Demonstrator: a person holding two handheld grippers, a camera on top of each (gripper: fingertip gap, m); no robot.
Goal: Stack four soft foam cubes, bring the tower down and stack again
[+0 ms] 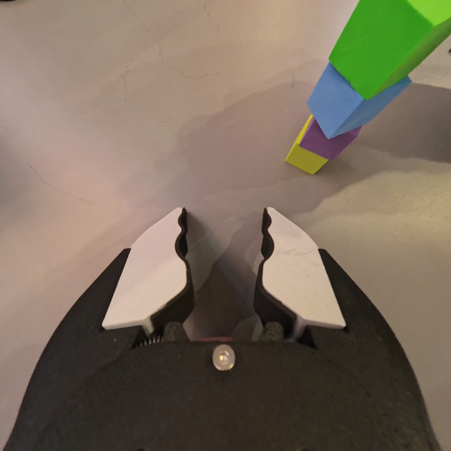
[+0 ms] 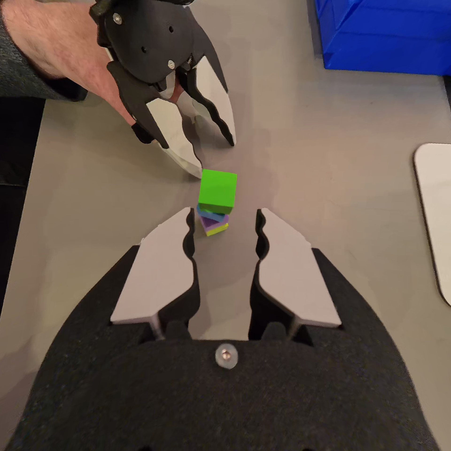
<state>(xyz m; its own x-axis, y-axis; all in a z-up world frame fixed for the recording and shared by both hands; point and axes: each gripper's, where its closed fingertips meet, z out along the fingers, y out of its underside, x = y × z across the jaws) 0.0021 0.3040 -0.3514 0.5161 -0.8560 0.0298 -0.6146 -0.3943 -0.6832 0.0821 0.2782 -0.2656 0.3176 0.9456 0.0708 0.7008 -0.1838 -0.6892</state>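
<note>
The tower is complete on the grey table (image 2: pixel 317 146): yellow cube (image 2: pixel 217 230) at the base, then purple cube (image 2: pixel 210 222), blue cube (image 2: pixel 211 214) and green cube (image 2: pixel 218 189) on top, each one twisted a little. The right gripper (image 2: pixel 223 212) hovers above it with its jaws wide and nothing between them. The left gripper (image 2: pixel 216 156) is also wide and holds nothing; it stands at 11 o'clock from the tower, with one fingertip (image 2: pixel 195 168) just beside the green cube. To bring the tower down well, I think a slow sideways push on the upper cubes is best, so that the foam does not bounce far.
</note>
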